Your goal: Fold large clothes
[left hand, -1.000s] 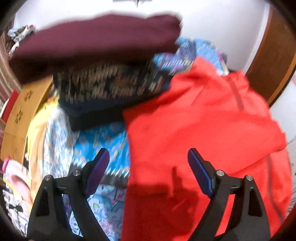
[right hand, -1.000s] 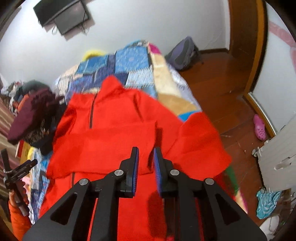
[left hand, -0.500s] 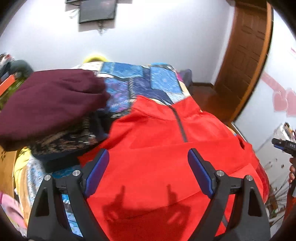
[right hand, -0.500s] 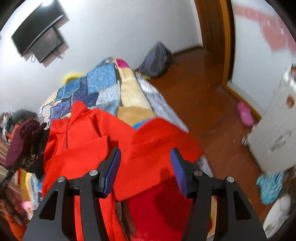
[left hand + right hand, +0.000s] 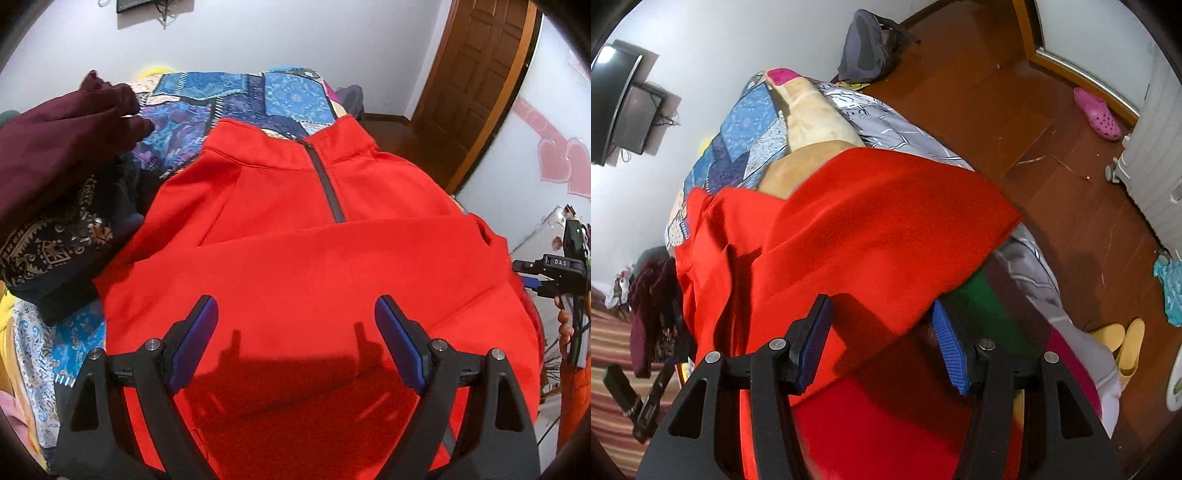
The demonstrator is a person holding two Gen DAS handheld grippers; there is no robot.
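- The red pullover [image 5: 295, 258] lies flat on the bed [image 5: 236, 92], front side up, with the collar to the far wall and the zip [image 5: 325, 181] in the middle.
- One sleeve [image 5: 332, 251] is already laid across the chest. At the right edge of the bed a red flap [image 5: 886, 229] hangs over the side; I judge it is the other sleeve or the side of the body.
- The step in hand seems to be to bring this right part inward. To do it well, take the cloth close to its free edge, lift it only a little, carry it across toward the zip and lay it flat, so that the fold line runs straight from shoulder to hem.
- The pile of dark clothes [image 5: 62, 177] lies just beside the left shoulder; the fold should not pull the pullover under it.
- The left tongs [image 5: 295, 339] hang above the lower part of the pullover, wide open, and hold nothing.
- The right tongs [image 5: 882, 339] are about half open. The edge of the flap shows between the jaws, but the pads do not press it, so nothing is gripped.
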